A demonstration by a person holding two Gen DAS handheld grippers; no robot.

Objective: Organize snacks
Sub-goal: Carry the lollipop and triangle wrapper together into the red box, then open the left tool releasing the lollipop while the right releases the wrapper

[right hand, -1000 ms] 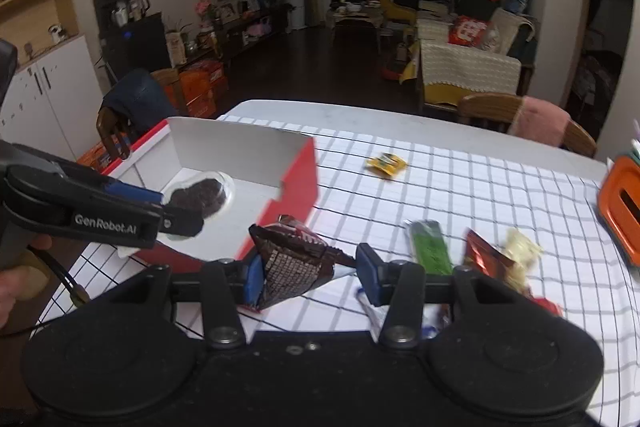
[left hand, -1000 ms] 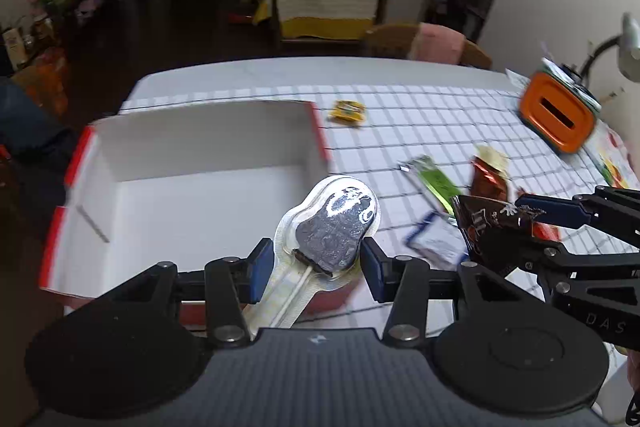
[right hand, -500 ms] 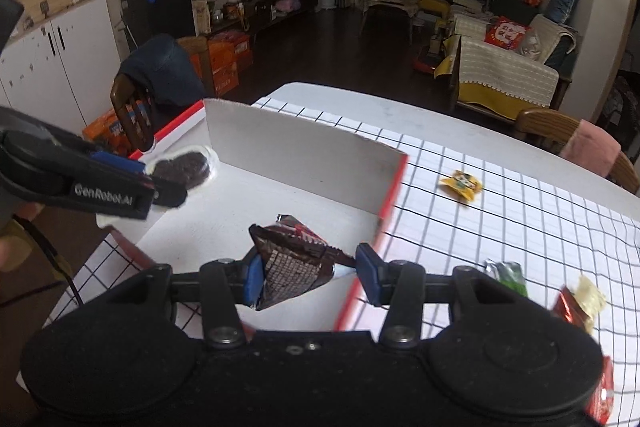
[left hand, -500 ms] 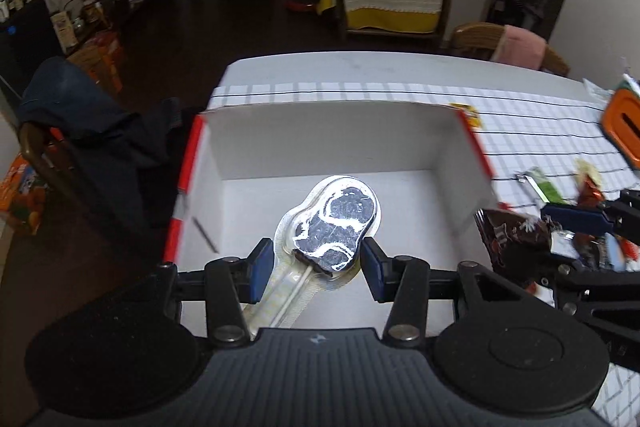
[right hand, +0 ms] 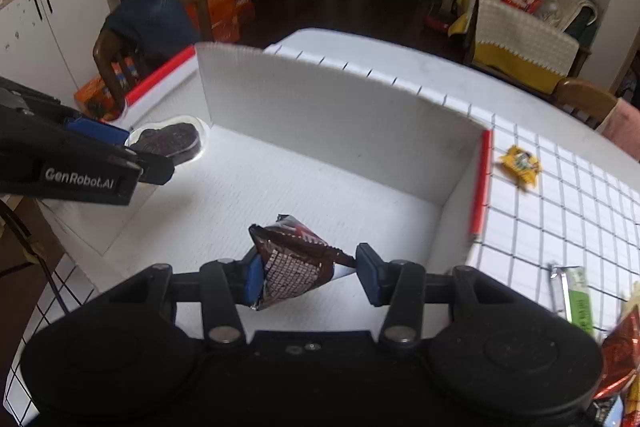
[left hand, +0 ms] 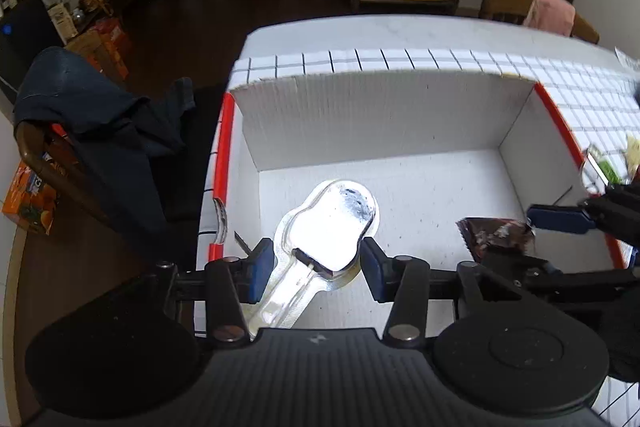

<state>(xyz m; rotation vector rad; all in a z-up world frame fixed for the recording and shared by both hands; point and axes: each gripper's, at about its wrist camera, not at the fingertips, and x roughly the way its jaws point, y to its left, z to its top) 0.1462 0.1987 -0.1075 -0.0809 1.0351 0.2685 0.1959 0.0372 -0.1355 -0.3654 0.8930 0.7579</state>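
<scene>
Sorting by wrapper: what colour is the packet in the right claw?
Dark brown packet, with a pale grid; right wrist view.

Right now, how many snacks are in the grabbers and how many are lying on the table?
Held in grippers over the box: 2 (clear-wrapped lollipop, brown packet)
Lying on the checked tablecloth: at least 3 (yellow packet, green packet, red packet)
Total: 5 clearly visible

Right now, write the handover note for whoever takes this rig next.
Left claw: shut on the clear-wrapped lollipop, above the box floor.
Right claw: shut on the brown snack packet, also over the white box.
Done: nothing lies in the box yet.
Left: release both, then fetch the yellow packet, green stick and red packet from the grid cloth.
</scene>
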